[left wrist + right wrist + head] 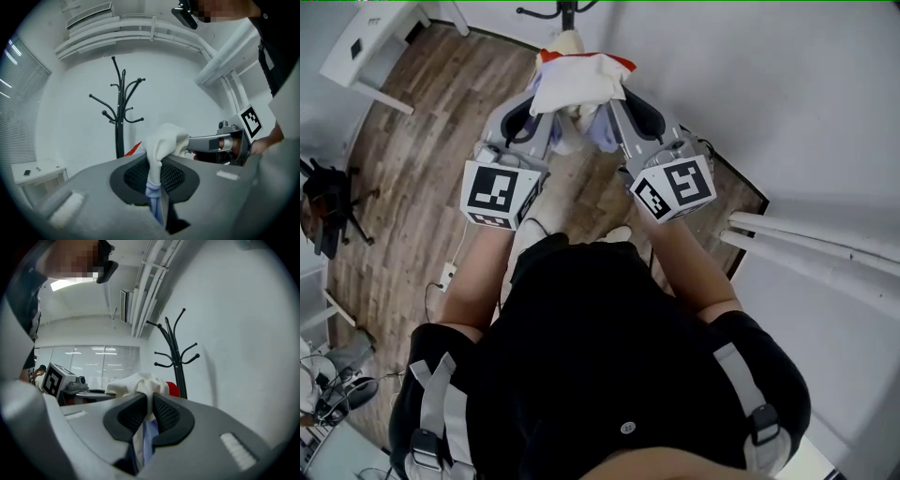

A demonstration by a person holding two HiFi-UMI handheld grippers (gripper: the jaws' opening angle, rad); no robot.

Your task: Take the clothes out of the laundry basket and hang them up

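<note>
Looking steeply down in the head view over a black top [600, 347] and two bare forearms. Holding one bunched white garment [577, 80] with both tools at once, up in the air ahead of the chest, above the wood floor [412, 187]. Clamped onto the garment's left side with the left gripper [542, 101] and onto its right side with the right gripper [617, 101], tips near each other, marker cubes [500, 194] toward the body. Noted a red edge [623, 63] at the top of the bundle and pale blue cloth [600, 131] hanging beneath it. In the left gripper view: left gripper [152, 180] pinched tight on a fold of the white garment [164, 140], cloth rising out of the jaws in a lump and trailing down between them; right gripper [190, 143] reaching in from the right, touching the same lump. In the right gripper view: right gripper [147, 416] likewise squeezed on the white garment [138, 383], jaws almost together with cloth between the pads; left gripper [89, 391] just beside, at the left. Facing a black coat stand [121, 122] against a white wall [70, 108], hooks bare; also in the right gripper view as the coat stand [176, 352], and its base at the top edge of the head view [567, 9], just beyond the bundle. Garment not touching the stand.
</note>
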